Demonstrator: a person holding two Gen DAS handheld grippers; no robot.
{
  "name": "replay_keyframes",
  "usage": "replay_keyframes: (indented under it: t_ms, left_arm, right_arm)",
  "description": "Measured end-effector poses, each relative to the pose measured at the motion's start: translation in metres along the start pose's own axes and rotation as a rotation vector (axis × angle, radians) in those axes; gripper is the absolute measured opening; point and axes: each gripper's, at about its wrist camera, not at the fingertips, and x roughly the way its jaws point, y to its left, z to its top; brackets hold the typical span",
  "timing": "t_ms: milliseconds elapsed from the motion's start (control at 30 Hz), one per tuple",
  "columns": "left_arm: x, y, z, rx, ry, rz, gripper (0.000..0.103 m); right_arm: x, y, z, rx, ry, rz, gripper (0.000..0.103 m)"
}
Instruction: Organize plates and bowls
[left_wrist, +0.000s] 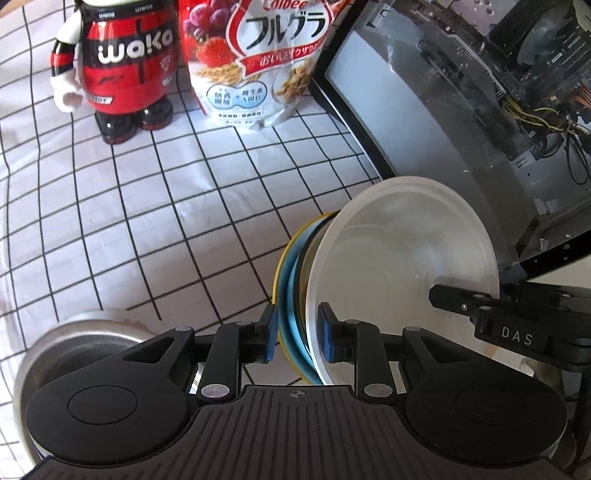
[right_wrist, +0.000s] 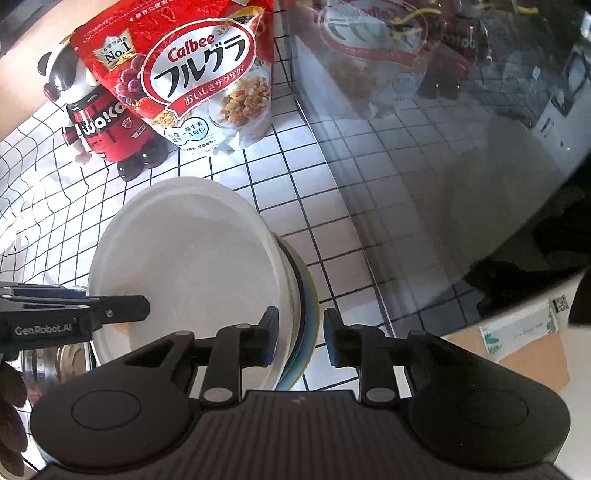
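A stack of dishes is held on edge between both grippers: a white plate (left_wrist: 399, 240) on top, with a blue dish (left_wrist: 291, 295) and a yellow-rimmed dish (left_wrist: 277, 266) behind it. My left gripper (left_wrist: 297, 338) is shut on one side of the stack's rim. My right gripper (right_wrist: 300, 338) is shut on the opposite side of the stack (right_wrist: 192, 251). Each gripper's finger shows in the other's view, lying over the white plate. A steel bowl (left_wrist: 74, 347) sits on the table below my left gripper.
The table has a white cloth with a black grid (left_wrist: 147, 206). A red Waka panda figure (left_wrist: 122, 66) and a Calbee cereal bag (left_wrist: 258, 62) stand at the back. A glass-sided computer case (left_wrist: 480, 110) stands at the right. A cardboard box (right_wrist: 517, 350) lies lower right.
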Motion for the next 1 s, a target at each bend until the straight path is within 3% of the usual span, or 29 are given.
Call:
replay_keyframes:
  t_ms: [167,300,433,667,800,933,1000]
  left_arm:
    - [0.001,-0.001,0.0,-0.004,-0.012,0.017,0.031]
    - [0.001,0.001,-0.001,0.0,-0.032,0.023,0.036]
    - [0.003,-0.002,-0.001,0.026,-0.044,0.047,0.039]
    - [0.03,-0.002,0.008,0.039,0.017,0.093,0.038]
    - [0.039,-0.001,0.014,0.019,0.035,0.044,0.037]
    - [0.044,-0.003,0.017,0.01,0.053,0.024,0.044]
    - [0.047,0.0,0.017,-0.007,0.063,0.001,0.047]
  right_arm:
    - [0.006,-0.006,-0.014,0.041,-0.037,0.011,0.033]
    - [0.008,-0.019,-0.03,0.109,-0.125,0.022,0.047]
    - [0.01,-0.028,-0.044,0.157,-0.201,0.074,0.05]
    - [0.034,-0.034,-0.051,0.25,-0.161,0.178,0.05]
    - [0.043,-0.031,-0.047,0.263,-0.136,0.225,0.051]
    - [0.058,-0.028,-0.042,0.308,-0.075,0.323,0.054]
    - [0.057,-0.027,-0.041,0.32,-0.067,0.324,0.053]
